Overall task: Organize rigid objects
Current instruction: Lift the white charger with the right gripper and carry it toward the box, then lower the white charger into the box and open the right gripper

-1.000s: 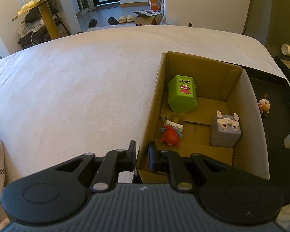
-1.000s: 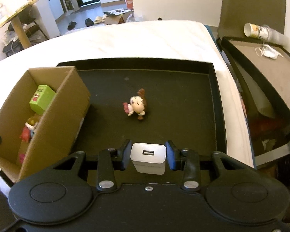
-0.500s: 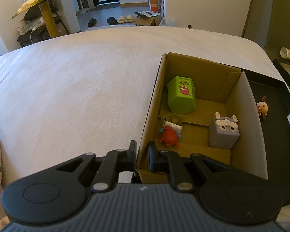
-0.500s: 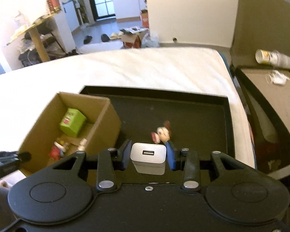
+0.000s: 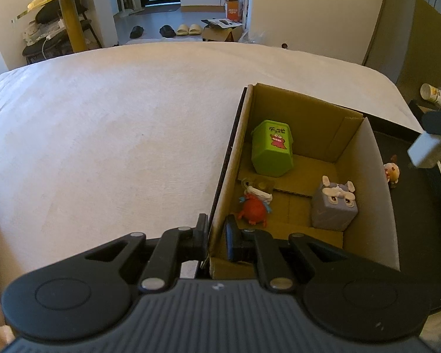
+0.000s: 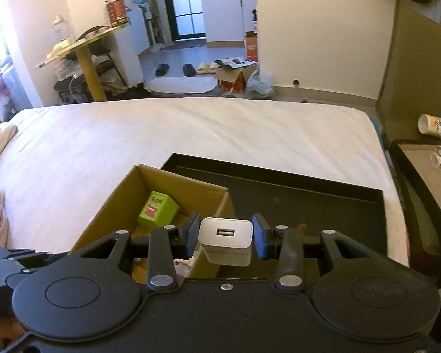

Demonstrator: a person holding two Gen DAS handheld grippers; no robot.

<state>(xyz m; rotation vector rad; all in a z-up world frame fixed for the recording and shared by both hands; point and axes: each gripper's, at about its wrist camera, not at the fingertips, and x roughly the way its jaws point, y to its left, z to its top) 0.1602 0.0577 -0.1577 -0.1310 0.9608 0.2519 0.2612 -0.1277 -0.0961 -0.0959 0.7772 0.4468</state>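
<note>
My left gripper (image 5: 216,232) is shut on the near left wall of an open cardboard box (image 5: 226,182). Inside the box lie a green box toy (image 5: 272,148), a red figure (image 5: 254,209) and a grey cube toy (image 5: 333,206). My right gripper (image 6: 225,236) is shut on a white USB charger (image 6: 225,239) and holds it in the air above the box's right wall; the charger also shows in the left wrist view (image 5: 424,150). A small round figure (image 5: 392,172) stands on the black tray (image 6: 308,194) right of the box.
The box and tray lie on a white bed (image 5: 117,135). A brown side table (image 6: 426,170) with a paper cup (image 6: 436,123) stands to the right. A yellow table (image 6: 85,47) and floor clutter are beyond the bed.
My right gripper has lifted the charger high above the tray and moved left towards the box. My left gripper still holds the box wall.
</note>
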